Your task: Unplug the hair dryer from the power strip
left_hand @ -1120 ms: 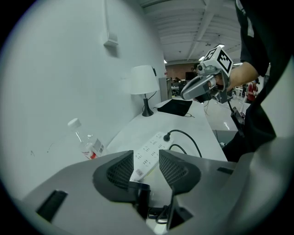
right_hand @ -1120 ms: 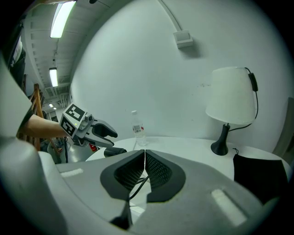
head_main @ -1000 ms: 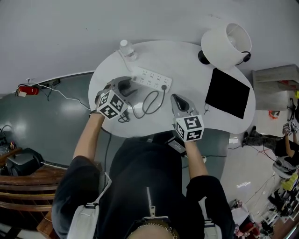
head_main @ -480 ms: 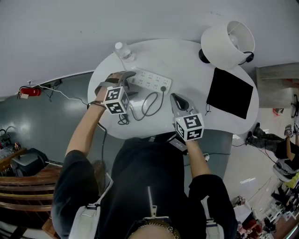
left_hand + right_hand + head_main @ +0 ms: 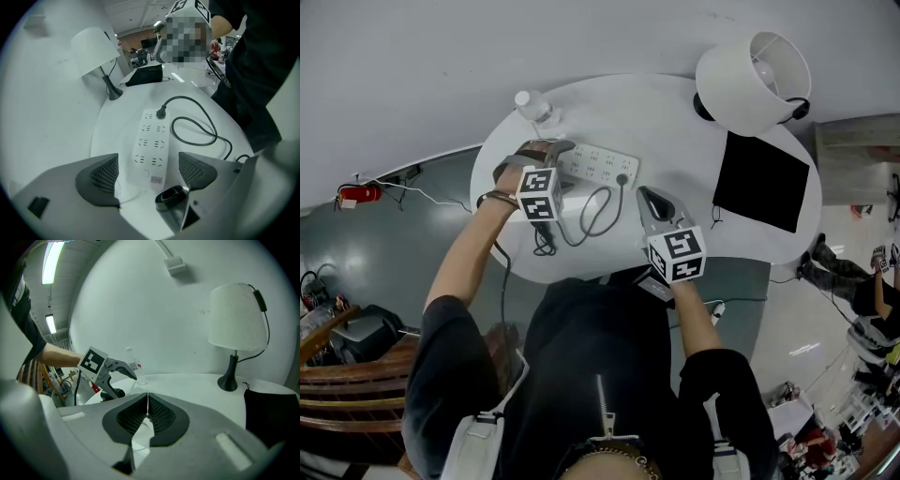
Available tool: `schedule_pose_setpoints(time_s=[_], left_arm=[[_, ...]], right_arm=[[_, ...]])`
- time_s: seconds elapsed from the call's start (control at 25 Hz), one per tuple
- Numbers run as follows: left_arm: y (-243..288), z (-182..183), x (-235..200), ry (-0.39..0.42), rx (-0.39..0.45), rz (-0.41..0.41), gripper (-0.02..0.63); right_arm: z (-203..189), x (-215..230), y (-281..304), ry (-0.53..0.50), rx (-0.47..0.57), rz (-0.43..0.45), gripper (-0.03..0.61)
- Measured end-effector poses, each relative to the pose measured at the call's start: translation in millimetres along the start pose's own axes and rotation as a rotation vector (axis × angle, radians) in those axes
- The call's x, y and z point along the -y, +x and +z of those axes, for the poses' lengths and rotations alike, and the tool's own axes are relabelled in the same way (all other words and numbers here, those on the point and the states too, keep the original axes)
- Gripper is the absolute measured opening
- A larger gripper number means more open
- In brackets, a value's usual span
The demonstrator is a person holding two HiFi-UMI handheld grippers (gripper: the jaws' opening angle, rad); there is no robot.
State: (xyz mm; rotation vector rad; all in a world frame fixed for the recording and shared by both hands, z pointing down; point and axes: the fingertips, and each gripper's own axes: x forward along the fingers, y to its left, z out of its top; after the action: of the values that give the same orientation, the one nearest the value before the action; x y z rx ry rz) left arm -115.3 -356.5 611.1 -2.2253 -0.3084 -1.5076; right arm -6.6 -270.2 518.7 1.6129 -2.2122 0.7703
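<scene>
A white power strip [image 5: 600, 164] lies on the round white table [image 5: 675, 122], with a black plug [image 5: 622, 177] in its right end and a looping black cord [image 5: 595, 211]. In the left gripper view the strip [image 5: 152, 145] and plug [image 5: 162, 112] lie ahead. My left gripper [image 5: 149, 171] hovers over the strip's near end; its jaws have just been opening and stand wide with nothing pressed between them. The dark hair dryer barrel [image 5: 169, 199] lies beside its right jaw. My right gripper [image 5: 649, 202] is shut and empty, right of the cord; its pads meet [image 5: 147, 413].
A white lamp [image 5: 753, 80] stands at the table's back right, with a black pad [image 5: 761, 183] in front of it. A clear bottle [image 5: 532, 105] stands at the back left, near my left gripper [image 5: 551, 155]. The table's front edge is close to the person's body.
My left gripper has swung from over the hair dryer toward the strip's left end, rolled, sunk lower, and its jaws have spread wide. The right gripper has hardly moved.
</scene>
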Motion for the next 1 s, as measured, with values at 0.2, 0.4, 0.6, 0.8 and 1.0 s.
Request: schedule_pose_setpoints(time_s=[0.2, 0.4, 0.6, 0.8, 1.0], left_arm=[[20, 1, 1, 0.036, -0.022, -0.034, 0.385], [38, 3, 0, 0.063, -0.042, -0.060, 0.385], [50, 5, -2, 0.073, -0.059, -0.099, 0.385], [63, 4, 1, 0.102, -0.084, -0.138, 0.385], [71, 7, 5, 0.113, -0.105, -0.171, 0.385]], right_arm=[[-4, 5, 3, 0.023, -0.003, -0.008, 0.005], [-7, 7, 6, 0.027, -0.012, -0.009, 0.005], [-14, 9, 7, 0.045, -0.023, -0.014, 0.005], [-17, 12, 8, 0.058, -0.030, -0.020, 0.005], [-21, 13, 8, 0.070, -0.035, -0.024, 0.005]])
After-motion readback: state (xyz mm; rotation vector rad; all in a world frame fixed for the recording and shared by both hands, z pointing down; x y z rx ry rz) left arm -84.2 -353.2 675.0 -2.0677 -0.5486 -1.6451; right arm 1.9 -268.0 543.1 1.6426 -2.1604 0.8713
